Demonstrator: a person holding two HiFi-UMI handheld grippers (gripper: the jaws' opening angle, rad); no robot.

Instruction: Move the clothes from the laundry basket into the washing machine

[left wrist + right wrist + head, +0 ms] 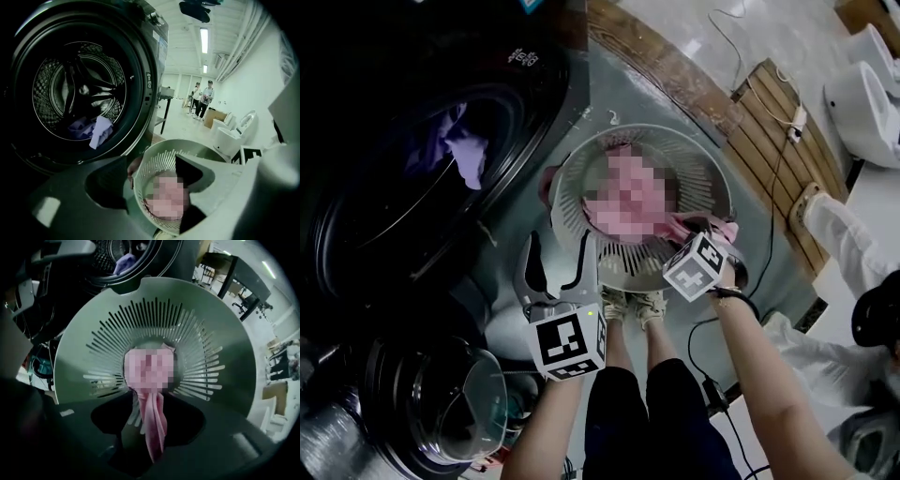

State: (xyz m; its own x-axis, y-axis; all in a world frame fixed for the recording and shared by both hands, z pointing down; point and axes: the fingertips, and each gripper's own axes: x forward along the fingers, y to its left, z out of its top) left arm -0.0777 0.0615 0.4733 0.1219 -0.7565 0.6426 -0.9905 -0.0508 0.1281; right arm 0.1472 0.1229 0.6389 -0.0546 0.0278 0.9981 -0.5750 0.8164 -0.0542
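Note:
The round pale laundry basket (pixel 572 169) stands on the floor beside the front-loading washing machine (pixel 534 94), whose drum holds lavender clothes (pixel 459 150). A pink garment (pixel 602 223) lies in the basket. My right gripper (pixel 705 232) is at the basket's near right rim, shut on a strip of that pink garment (pixel 152 427), which stretches from the basket floor (pixel 93 319) into the jaws. My left gripper (pixel 558 267) hovers open and empty at the basket's near left side. In the left gripper view the basket (pixel 159 154) shows between the jaws, with the lavender clothes (pixel 96 131) in the drum.
The machine's glass door (pixel 441 403) hangs open at lower left. My own feet (pixel 633 305) stand right behind the basket. Cables (pixel 773 187) cross a wooden platform (pixel 769 122) at right, near white toilets (pixel 862 103) and a seated person (pixel 844 234). Two people (pixel 201 98) stand far off.

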